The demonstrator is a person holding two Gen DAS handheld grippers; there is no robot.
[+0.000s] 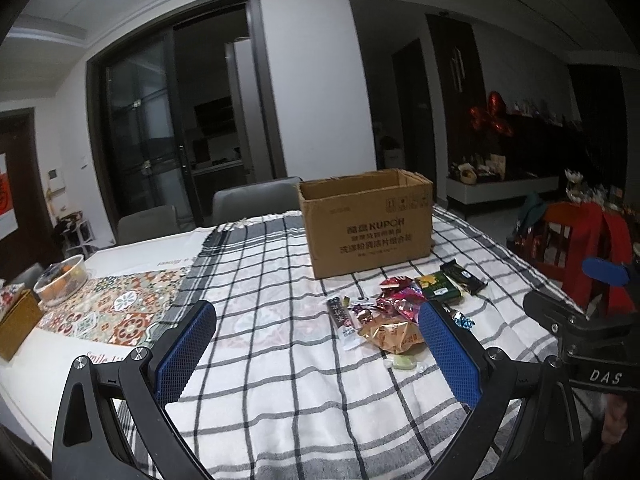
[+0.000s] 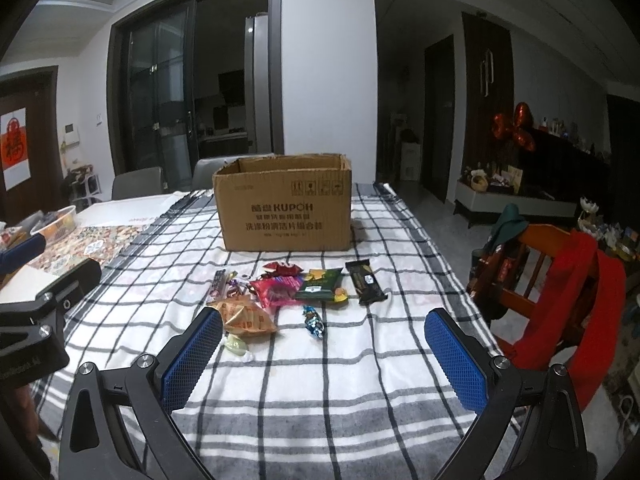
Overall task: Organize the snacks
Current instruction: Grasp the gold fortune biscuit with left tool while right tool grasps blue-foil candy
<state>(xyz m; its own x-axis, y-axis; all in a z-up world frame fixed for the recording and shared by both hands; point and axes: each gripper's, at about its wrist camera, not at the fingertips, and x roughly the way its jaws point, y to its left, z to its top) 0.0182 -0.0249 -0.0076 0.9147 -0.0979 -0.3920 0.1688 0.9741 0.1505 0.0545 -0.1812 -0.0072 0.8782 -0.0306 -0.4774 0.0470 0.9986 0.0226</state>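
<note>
An open cardboard box (image 2: 286,212) stands on the checked tablecloth (image 2: 320,380); it also shows in the left wrist view (image 1: 368,224). In front of it lies a loose pile of snacks: a gold packet (image 2: 246,318), a pink packet (image 2: 276,290), a green packet (image 2: 322,284), a dark bar (image 2: 365,282), a blue candy (image 2: 314,322) and a pale green candy (image 2: 236,346). The pile shows in the left wrist view (image 1: 394,320) too. My left gripper (image 1: 316,356) is open and empty, near the pile. My right gripper (image 2: 324,360) is open and empty, short of the blue candy.
A patterned runner (image 1: 116,312), a clear bowl (image 1: 62,280) and a wooden box (image 1: 18,324) sit at the table's left. Grey chairs (image 1: 256,200) stand behind the table. An orange chair with a red garment (image 2: 568,292) stands at the right edge.
</note>
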